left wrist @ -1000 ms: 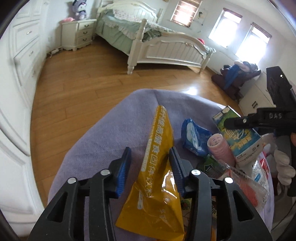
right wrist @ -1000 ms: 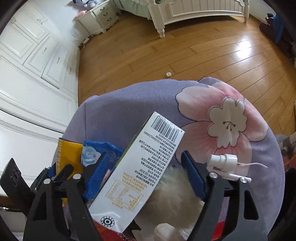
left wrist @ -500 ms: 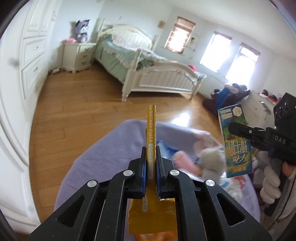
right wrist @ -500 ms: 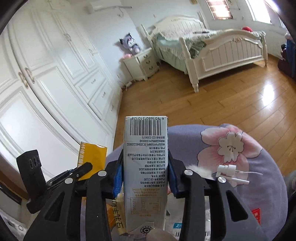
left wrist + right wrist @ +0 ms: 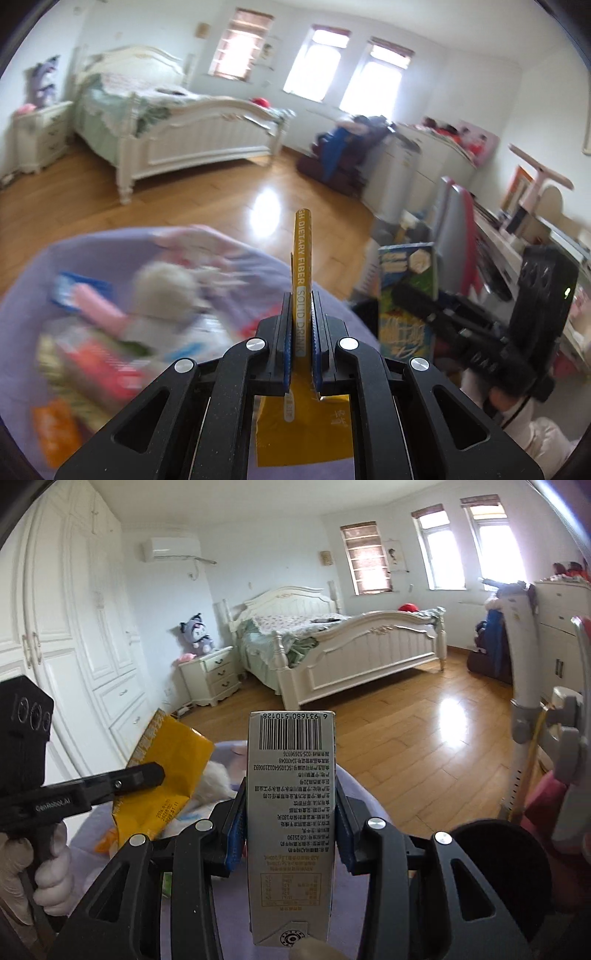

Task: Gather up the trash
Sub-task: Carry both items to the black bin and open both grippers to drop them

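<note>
My left gripper (image 5: 300, 325) is shut on a yellow drink pouch (image 5: 302, 258), held edge-on and lifted above the purple cloth-covered table (image 5: 110, 251). It also shows in the right wrist view (image 5: 166, 771). My right gripper (image 5: 290, 812) is shut on a drink carton (image 5: 291, 794), barcode end up; the carton also shows in the left wrist view (image 5: 404, 280), to the right. Blurred litter stays on the table: a white fluffy ball (image 5: 162, 291), a pink roller (image 5: 98, 308), a blue wrapper (image 5: 70, 288) and red and orange packets (image 5: 92, 362).
A round black bin (image 5: 498, 860) sits low right in the right wrist view. A white bed (image 5: 343, 653), a nightstand (image 5: 210, 675) and wardrobes (image 5: 66, 657) stand across the wooden floor. A desk and chair (image 5: 454, 221) are on the right.
Both grippers have swung to the right with their items, away from the table's middle. The litter pile has shifted to the left in the left wrist view, and the black bin has come into sight.
</note>
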{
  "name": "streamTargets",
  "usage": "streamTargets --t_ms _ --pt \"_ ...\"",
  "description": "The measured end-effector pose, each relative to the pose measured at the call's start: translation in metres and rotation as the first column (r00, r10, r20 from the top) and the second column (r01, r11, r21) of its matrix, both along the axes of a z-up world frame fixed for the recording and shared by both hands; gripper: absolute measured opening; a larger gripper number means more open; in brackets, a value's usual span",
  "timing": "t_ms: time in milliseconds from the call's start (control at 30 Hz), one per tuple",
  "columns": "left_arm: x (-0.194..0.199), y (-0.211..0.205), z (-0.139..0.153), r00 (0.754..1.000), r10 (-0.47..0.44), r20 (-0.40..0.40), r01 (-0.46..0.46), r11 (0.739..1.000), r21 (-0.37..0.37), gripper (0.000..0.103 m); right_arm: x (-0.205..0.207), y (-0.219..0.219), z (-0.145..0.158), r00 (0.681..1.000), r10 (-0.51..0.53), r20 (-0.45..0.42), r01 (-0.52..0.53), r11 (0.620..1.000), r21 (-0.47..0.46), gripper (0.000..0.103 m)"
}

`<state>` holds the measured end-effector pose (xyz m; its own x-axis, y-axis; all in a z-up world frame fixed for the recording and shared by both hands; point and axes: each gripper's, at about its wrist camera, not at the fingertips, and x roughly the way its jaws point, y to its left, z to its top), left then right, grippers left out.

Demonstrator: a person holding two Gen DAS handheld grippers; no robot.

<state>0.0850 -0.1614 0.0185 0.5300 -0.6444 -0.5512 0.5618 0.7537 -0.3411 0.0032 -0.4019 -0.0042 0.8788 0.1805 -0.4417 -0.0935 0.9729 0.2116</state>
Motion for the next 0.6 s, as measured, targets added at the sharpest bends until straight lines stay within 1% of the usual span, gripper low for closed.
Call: streamTargets --t_ms 100,233,333,433,500,600 --pt "0.003 -0.064 -0.021 0.993 -0.099 -0.059 0.1 0.995 0.011 0.009 -0.008 -0.038 -0.032 0.994 -0.087 -0.063 0.088 0.996 0.025 0.039" --pt "0.006 -0.136 -0.043 0.972 -0.203 -0.114 0.206 0.979 0.008 0.009 -0.024 -0.094 -0.065 0.975 -0.18 -0.13 0.195 0.975 0.108 0.039" --pt "0.009 -0.182 -0.064 0.953 -0.251 -0.17 0.256 0.967 0.009 0.009 -0.035 -0.125 -0.084 0.958 -0.238 -0.16 0.263 0.952 0.156 0.039" --pt "0.009 -0.225 -0.082 0.936 -0.287 -0.204 0.301 0.953 0.04 0.009 -0.038 -0.153 -0.105 0.939 -0.279 -0.203 0.319 0.926 0.204 0.039" --pt "0.01 -0.25 -0.092 0.925 -0.307 -0.225 0.327 0.943 0.06 0.009 -0.041 -0.17 -0.117 0.93 -0.29 -0.225 0.339 0.913 0.226 0.039" --pt "0.01 -0.27 -0.104 0.912 -0.326 -0.248 0.356 0.93 0.086 0.009 -0.043 -0.181 -0.133 0.92 -0.296 -0.258 0.359 0.9 0.247 0.039"
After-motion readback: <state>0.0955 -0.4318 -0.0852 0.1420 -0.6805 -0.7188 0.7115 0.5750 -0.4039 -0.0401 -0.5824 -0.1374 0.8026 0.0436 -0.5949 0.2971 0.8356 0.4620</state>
